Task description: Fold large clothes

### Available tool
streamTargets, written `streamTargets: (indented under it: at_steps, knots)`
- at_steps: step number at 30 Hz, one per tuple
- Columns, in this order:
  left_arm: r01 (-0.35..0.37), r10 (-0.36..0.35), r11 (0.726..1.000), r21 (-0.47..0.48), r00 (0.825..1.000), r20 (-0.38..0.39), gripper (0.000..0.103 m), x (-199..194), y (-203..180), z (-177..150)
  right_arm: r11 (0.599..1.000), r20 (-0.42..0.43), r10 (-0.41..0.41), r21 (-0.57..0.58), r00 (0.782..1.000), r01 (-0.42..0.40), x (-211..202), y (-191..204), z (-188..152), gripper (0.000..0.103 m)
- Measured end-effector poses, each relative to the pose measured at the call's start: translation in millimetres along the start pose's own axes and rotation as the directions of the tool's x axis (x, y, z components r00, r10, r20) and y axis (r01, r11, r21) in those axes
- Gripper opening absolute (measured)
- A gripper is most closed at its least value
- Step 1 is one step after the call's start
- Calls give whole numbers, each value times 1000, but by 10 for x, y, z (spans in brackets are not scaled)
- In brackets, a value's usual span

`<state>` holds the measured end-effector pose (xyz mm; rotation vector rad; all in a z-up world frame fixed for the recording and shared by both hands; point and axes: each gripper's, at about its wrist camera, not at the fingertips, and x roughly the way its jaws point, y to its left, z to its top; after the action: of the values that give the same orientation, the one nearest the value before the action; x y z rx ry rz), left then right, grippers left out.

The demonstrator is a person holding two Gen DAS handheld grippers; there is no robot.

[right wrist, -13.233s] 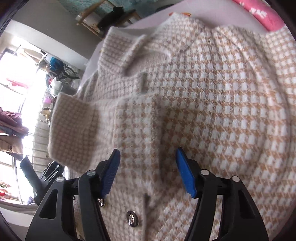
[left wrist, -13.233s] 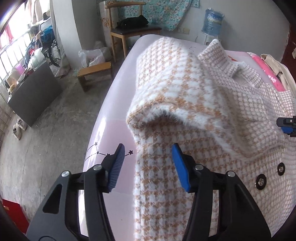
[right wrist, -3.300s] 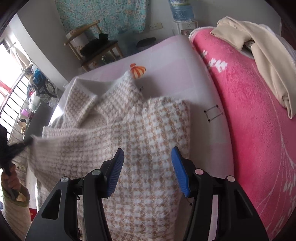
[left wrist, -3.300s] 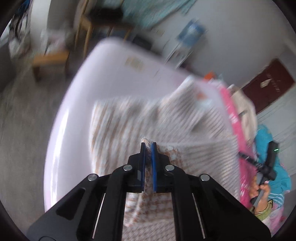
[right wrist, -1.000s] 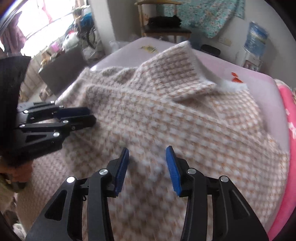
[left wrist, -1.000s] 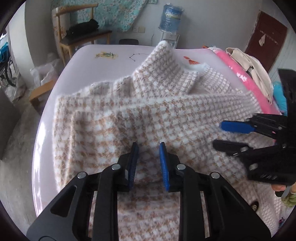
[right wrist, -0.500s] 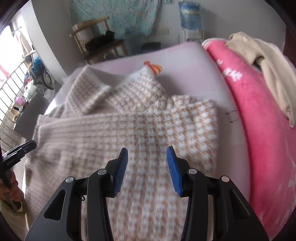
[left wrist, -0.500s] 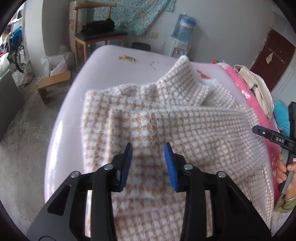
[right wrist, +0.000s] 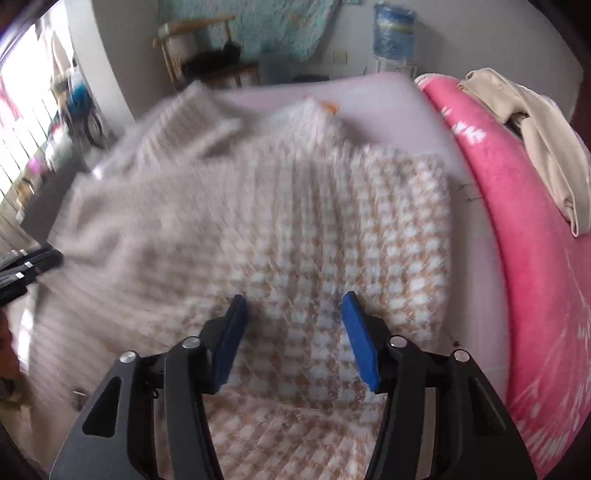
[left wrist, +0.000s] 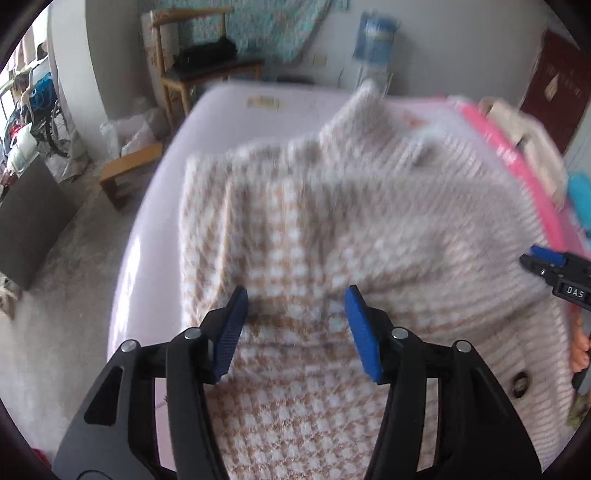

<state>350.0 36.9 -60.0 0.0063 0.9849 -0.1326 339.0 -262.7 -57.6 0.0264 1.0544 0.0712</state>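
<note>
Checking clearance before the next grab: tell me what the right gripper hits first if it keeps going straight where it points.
Most likely the checked coat lying on the bed: the open right gripper points down at it, with nothing else between.

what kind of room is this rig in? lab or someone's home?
Looks like a home, probably a bedroom or lived-in spare room. The checked coat lies on a bed with a pale pink sheet and a pink blanket; a wooden chair and a water dispenser bottle stand by the wall.

Coat (left wrist: 314, 240) lies on bed (left wrist: 229, 110) (blanket (right wrist: 535, 258) beside it).
</note>
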Motion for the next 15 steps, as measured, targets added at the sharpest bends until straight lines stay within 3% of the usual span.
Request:
streamTargets:
  at_steps: [4,6,9,15]
  knots:
    - [-16,16,1000,-11,999,30,54,-161,-20,7,999,-7,14,46,1000,-13,-268,-19,6,55]
    - [-12,14,999,-31,999,43,61,-339,-5,-28,999,6,27,45,1000,-27,-484,-13,-52,56]
    - [-18,20,1000,-23,998,59,70,-633,-31,-184,999,23,33,16,999,-33,-854,82,-245,69]
    - [-21,21,1000,20,1000,11,83,-1030,-255,-761,997,33,73,-31,997,-72,-1430,390,-987,84]
